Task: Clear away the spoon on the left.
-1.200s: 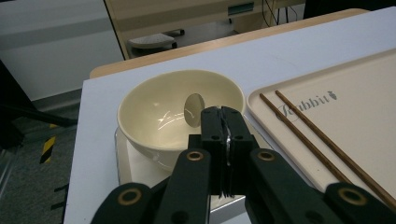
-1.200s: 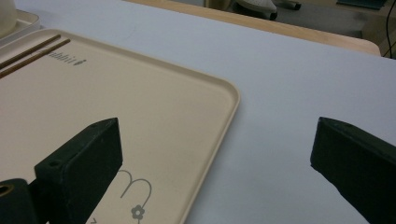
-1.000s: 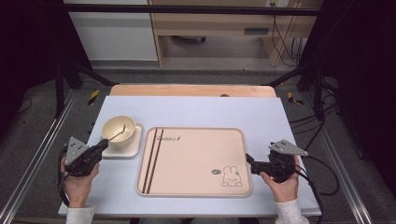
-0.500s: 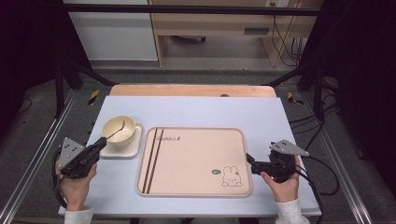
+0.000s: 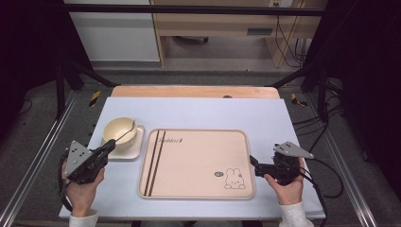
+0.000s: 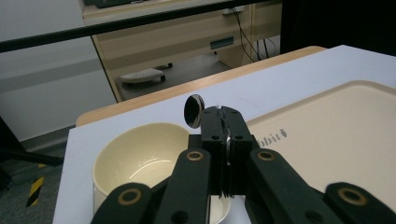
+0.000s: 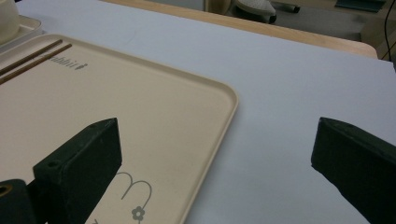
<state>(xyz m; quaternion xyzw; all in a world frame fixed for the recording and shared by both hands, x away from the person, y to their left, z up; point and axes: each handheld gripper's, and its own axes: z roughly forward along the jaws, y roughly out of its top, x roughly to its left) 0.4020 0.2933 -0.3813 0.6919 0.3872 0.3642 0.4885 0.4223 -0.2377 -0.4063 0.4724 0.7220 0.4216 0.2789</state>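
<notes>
While our left gripper [image 6: 223,122] jaws clamp thin shiny metal spoon [image 6: 193,110] over cream bowl [image 5: 120,131], we see bowl empty; right gripper [image 7: 219,163] jaws wide, holding nothing.

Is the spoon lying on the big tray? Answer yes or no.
No, the left tool is shut on the spoon and holds it above the bowl, beside the tray.

My left gripper [image 5: 109,147] held the spoon [image 5: 126,133] over the bowl [image 5: 119,132] on its small plate [image 5: 135,150], left of the tray [image 5: 196,163]; my right gripper [image 5: 253,164] sat at the tray's right edge.
</notes>
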